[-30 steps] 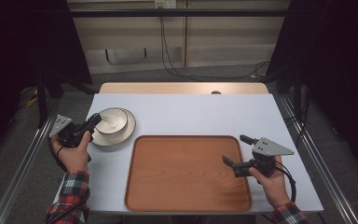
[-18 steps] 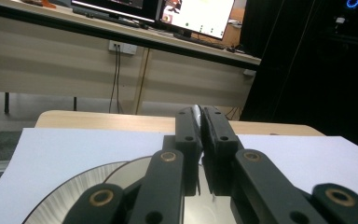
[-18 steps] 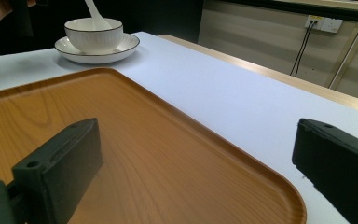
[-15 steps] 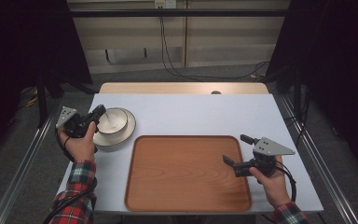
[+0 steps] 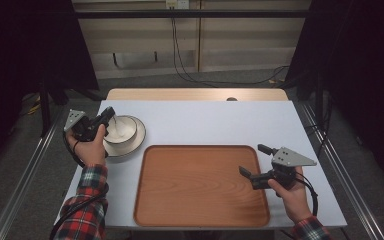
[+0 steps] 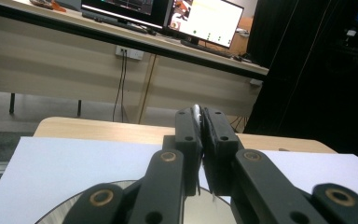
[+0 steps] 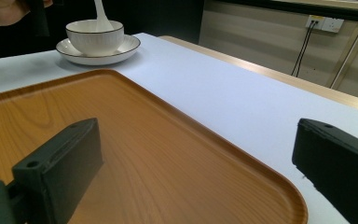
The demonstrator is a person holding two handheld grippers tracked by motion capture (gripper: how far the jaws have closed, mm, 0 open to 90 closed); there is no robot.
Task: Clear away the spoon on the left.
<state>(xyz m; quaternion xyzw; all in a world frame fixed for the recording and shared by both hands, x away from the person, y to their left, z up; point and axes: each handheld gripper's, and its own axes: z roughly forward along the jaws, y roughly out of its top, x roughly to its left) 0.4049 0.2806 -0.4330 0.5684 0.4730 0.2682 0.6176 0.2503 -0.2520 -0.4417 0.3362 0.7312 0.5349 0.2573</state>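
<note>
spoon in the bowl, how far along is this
Done: the left gripper is shut on the white spoon, whose handle shows between its pads.

In hand: the spoon's lower end sits inside the bowl, which stands on its saucer left of the tray.

Left: the wooden tray is bare, so nothing has reached it. The right gripper waits open above the tray's right edge, holding nothing.

No legible text, labels, brands or numbers were found. The monitors [image 6: 200, 18] on the far desk showed bright windows, but their contents were too small and blurred to be read.
</note>
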